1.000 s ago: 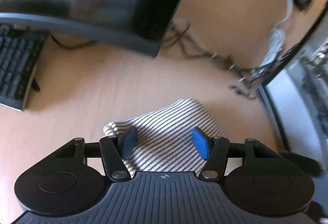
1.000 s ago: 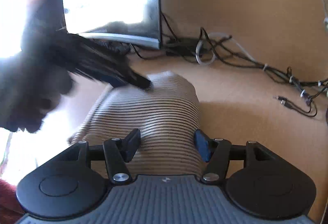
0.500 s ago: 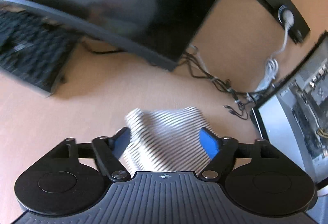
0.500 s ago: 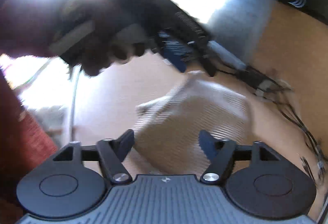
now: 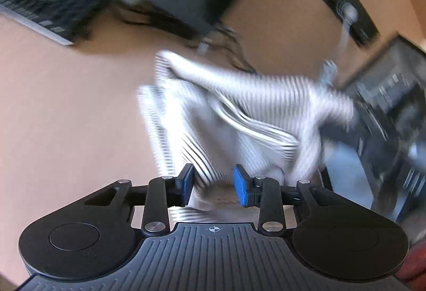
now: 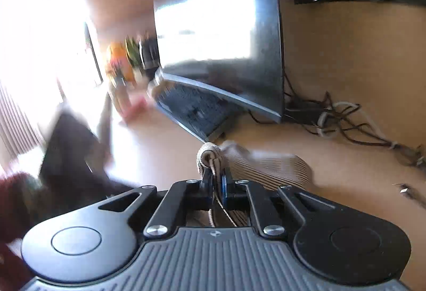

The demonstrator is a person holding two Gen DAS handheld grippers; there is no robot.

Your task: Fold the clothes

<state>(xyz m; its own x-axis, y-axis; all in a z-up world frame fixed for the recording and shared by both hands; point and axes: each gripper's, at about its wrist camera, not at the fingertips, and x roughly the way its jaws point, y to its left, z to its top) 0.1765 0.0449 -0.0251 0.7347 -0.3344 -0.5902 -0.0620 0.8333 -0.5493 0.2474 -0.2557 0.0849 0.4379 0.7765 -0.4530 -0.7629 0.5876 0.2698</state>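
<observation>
R gripper [image 6: 216,184] jaws nearly together, pinching a bunched edge of the striped garment [image 6: 269,168]; fabric fold pokes up just above the fingertips, rest of cloth trails to the right over the tan desk [image 6: 332,184]. L gripper [image 5: 213,188] fingers apart w/ a moderate gap, blue pads [image 5: 241,191] visible, nothing clamped; striped cloth sits between and just beyond the tips, can't tell if touching due to blur. In L wrist view the garment [image 5: 239,104] is rumpled, spread on desk [image 5: 66,104] w/ one part stretched toward the right, heavy motion blur. Monitor [image 6: 226,33] stands at back of desk, keyboard [image 6: 194,110] in front of it, tangle of cables [image 6: 343,120] to its right. Dark PC case [image 5: 394,118] at right edge in L view.
</observation>
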